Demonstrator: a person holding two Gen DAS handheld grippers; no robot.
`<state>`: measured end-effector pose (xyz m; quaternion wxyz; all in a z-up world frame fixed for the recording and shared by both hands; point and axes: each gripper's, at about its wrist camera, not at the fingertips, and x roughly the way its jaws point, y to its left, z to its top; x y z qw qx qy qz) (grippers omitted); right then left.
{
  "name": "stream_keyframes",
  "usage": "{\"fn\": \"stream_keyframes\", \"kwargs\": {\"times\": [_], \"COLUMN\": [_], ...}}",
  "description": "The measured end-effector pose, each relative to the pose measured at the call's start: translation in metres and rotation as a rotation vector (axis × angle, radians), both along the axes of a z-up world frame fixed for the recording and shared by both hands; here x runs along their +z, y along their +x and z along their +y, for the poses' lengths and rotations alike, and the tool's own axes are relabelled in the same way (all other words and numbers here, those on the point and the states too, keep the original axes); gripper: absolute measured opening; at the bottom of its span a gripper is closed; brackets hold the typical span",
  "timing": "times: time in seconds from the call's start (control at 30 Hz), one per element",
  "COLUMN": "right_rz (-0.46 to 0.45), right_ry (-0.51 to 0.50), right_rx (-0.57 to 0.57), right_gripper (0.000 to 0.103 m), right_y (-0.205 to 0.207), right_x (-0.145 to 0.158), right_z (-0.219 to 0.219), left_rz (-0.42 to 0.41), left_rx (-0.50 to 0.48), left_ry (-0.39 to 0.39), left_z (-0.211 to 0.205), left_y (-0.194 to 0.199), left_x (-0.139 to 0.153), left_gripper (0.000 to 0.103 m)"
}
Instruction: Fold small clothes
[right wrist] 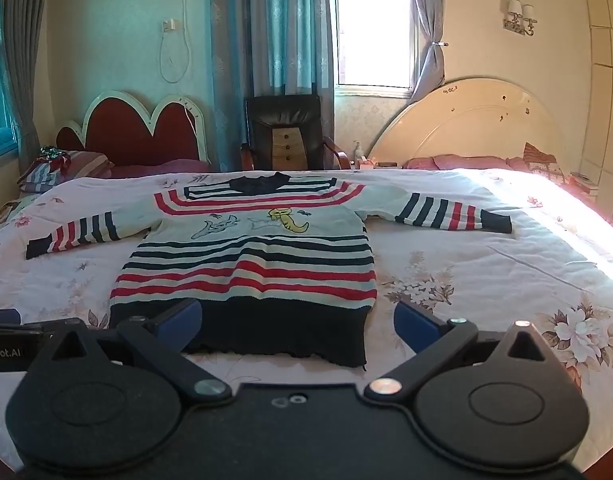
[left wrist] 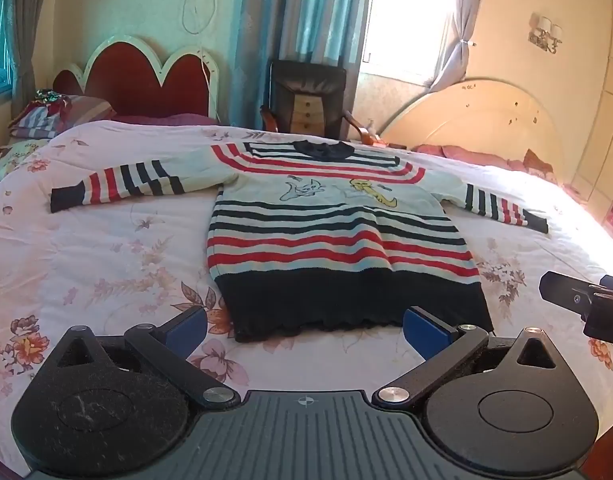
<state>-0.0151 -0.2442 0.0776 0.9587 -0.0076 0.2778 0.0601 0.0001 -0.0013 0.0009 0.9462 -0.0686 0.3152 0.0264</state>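
Note:
A small knitted sweater [left wrist: 330,236] [right wrist: 250,268] lies flat on the bed, white with red and navy stripes, a navy hem and cartoon figures on the chest. Both sleeves are spread out sideways. My left gripper [left wrist: 304,330] hovers just short of the hem, open, blue pads wide apart with nothing between them. My right gripper [right wrist: 298,322] hangs over the hem's right half, also open and empty. The right gripper's body shows at the right edge of the left wrist view, and the left gripper's body at the left edge of the right wrist view.
A floral quilt [left wrist: 106,264] [right wrist: 486,276] covers the bed. Beyond it stand a red scalloped headboard [left wrist: 146,76], a dark armchair [right wrist: 284,132] and a cream round headboard [right wrist: 482,120]. Folded bedding [left wrist: 54,116] lies far left. Sunlight glares along the bed's right edge.

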Motion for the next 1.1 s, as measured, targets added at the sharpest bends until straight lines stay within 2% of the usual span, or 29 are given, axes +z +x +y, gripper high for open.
{"fn": "stream_keyframes", "kwargs": {"times": [1.1], "right_rz": [-0.003], "right_ry": [0.012], "right_rx": [-0.006], "right_gripper": [0.102], "right_y": [0.0020], "right_x": [0.0005], "right_z": [-0.0008], "left_rz": [0.010], "left_rx": [0.000], "left_ry": [0.016], "left_z": [-0.0030], "left_y": [0.0024], "left_x": [-0.0013], "left_gripper": [0.103]}}
